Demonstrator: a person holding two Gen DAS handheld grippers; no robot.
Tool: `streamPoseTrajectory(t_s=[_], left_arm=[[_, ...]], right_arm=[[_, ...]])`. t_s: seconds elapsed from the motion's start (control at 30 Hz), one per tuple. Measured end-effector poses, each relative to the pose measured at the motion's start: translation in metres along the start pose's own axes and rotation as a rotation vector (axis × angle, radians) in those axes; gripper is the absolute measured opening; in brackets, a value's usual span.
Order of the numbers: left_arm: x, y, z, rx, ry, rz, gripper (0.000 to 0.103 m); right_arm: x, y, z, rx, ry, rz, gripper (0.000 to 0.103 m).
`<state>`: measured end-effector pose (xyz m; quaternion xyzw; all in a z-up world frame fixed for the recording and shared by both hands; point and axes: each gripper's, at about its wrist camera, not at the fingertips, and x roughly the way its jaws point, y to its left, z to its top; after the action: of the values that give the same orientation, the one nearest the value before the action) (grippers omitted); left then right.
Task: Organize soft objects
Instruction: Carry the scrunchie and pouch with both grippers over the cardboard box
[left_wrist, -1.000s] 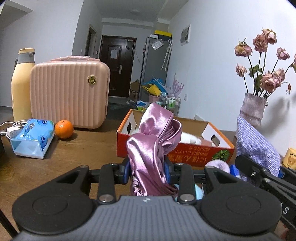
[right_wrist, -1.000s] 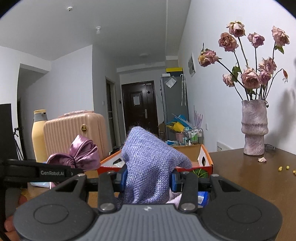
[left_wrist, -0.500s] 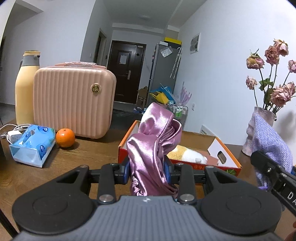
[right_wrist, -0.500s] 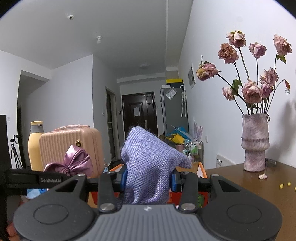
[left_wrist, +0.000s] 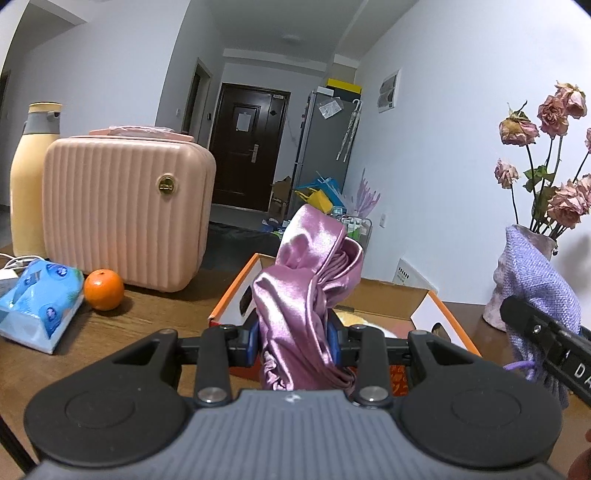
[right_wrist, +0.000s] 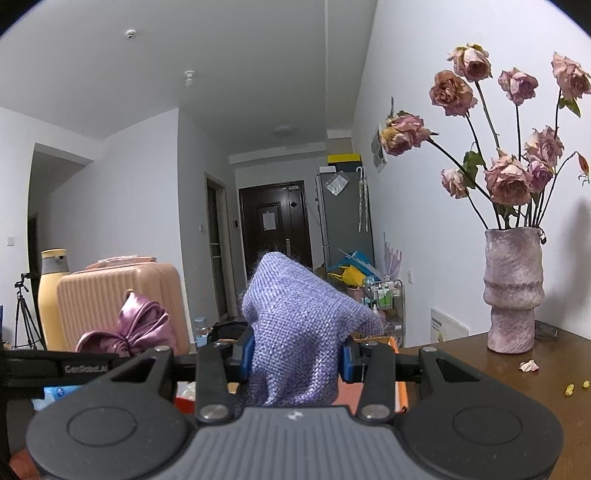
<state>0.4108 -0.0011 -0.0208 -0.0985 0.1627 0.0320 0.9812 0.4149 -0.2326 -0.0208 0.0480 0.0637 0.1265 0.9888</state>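
Note:
My left gripper is shut on a shiny pink satin cloth, bunched and held up above the table. Behind it stands an open orange cardboard box with something pale and fluffy inside. The right gripper is shut on a lilac knitted pouch, also lifted. In the left wrist view the lilac knitted pouch and the right gripper's arm show at the right edge. The pink satin cloth appears at the left of the right wrist view.
On the brown table stand a ribbed pink case, a cream bottle, an orange and a blue tissue pack. A vase of dried roses sits at the right, with petals and crumbs near it.
Both grippers have risen and drawn back with their cloths still held. The box and table have sunk lower in both views; the box's inside has come into sight.

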Motion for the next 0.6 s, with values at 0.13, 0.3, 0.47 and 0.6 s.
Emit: streamPoseTrajectory(t_s=[0.13, 0.3, 0.47, 0.6], left_arm=[[0.011, -0.002, 0.002, 0.002, 0.001, 0.002, 0.035], [0.026, -0.004, 0.007, -0.007, 0.003, 0.002, 0.035], [0.044, -0.009, 0.011, -0.003, 0.005, -0.001, 0.035], [0.057, -0.011, 0.013, 0.005, 0.007, 0.003, 0.035]], right_arm=[[0.015, -0.008, 0.006, -0.009, 0.006, -0.001, 0.041], [0.032, -0.018, 0.014, -0.013, 0.024, 0.008, 0.041], [0.049, -0.025, 0.02, -0.025, 0.042, 0.014, 0.041], [0.063, -0.03, 0.024, -0.029, 0.049, 0.02, 0.041]])
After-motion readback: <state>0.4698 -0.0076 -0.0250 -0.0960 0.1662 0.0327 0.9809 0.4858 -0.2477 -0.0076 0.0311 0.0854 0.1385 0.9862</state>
